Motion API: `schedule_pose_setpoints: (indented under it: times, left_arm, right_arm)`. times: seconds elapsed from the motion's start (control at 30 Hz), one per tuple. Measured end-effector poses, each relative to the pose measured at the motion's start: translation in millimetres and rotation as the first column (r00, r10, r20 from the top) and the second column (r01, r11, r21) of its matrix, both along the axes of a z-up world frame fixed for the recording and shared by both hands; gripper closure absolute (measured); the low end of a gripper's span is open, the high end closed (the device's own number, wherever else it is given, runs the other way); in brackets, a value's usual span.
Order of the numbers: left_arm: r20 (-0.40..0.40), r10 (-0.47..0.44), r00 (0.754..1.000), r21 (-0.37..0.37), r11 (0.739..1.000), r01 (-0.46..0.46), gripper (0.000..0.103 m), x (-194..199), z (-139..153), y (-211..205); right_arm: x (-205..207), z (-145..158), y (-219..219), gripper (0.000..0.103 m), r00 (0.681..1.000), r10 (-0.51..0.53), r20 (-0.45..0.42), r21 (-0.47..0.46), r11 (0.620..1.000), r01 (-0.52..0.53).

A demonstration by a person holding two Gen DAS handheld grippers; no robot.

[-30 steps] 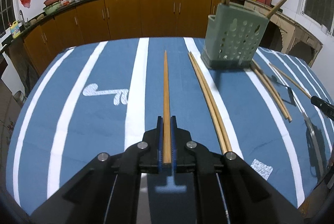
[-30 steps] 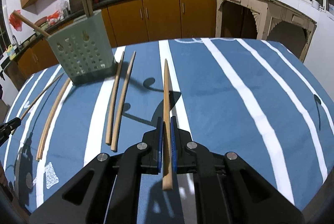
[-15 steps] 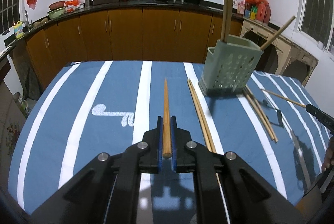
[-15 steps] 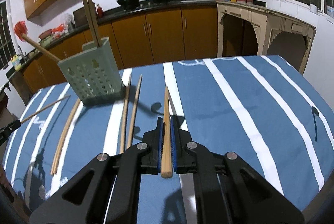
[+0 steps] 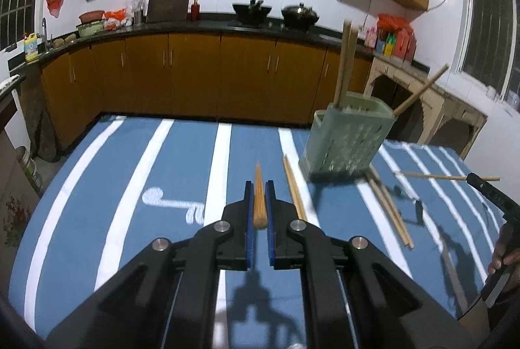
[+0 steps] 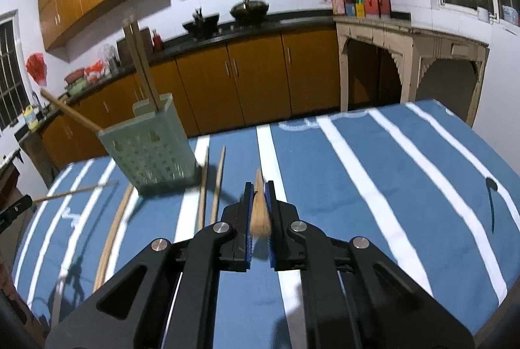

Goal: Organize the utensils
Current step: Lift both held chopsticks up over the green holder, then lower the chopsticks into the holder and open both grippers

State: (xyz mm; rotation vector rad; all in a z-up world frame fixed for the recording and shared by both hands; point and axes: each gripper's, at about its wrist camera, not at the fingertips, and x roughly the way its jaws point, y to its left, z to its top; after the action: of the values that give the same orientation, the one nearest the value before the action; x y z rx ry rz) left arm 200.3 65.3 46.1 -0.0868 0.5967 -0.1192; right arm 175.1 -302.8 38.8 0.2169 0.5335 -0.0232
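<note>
My left gripper (image 5: 259,189) is shut on a wooden chopstick (image 5: 259,196), held lifted above the striped blue tablecloth (image 5: 130,186). My right gripper (image 6: 259,189) is shut on another wooden chopstick (image 6: 259,206), also lifted. A pale green perforated utensil holder (image 5: 344,142) stands on the table with three chopsticks in it; it also shows in the right wrist view (image 6: 151,147). Loose chopsticks lie beside the holder (image 5: 294,189) (image 5: 388,209) (image 6: 211,183) (image 6: 112,235). The right gripper with its chopstick shows at the right of the left wrist view (image 5: 487,186).
Orange kitchen cabinets (image 5: 195,79) and a dark counter with pots run behind the table. The table's far edge (image 5: 201,118) lies ahead. A cream side table (image 6: 406,56) stands at the right.
Both grippers have risen and tilted up with their chopsticks, lifting them off the cloth. The table looks lower and farther in both views.
</note>
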Motion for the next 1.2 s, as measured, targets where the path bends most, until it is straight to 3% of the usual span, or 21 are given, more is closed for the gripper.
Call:
schedule_pose_setpoints:
  times: [0.3,0.7,0.97,1.2]
  left_arm:
    - [0.094,0.021,0.995,-0.037,0.999,-0.017,0.095,-6,33,4]
    - [0.172,-0.014,0.985,0.002,1.0,0.014,0.095,-10,73,-6]
    - [0.247,-0.062,0.967,0.005,0.998,0.063,0.095,-15,105,-24]
    - [0.335,-0.096,0.937,-0.03,0.993,0.112,0.095,-7,133,-55]
  right_arm:
    - [-4,28,-1,0.095,0.995,0.002,0.102,0.022,1.0,-0.005]
    - [-4,60,10,0.095,0.983,0.041,0.178,-0.008,0.999,-0.04]
    - [-13,96,27,0.095,0.955,0.105,0.276,0.004,0.994,-0.111]
    - [-11,124,43,0.095,0.922,0.158,0.354,0.009,0.985,-0.172]
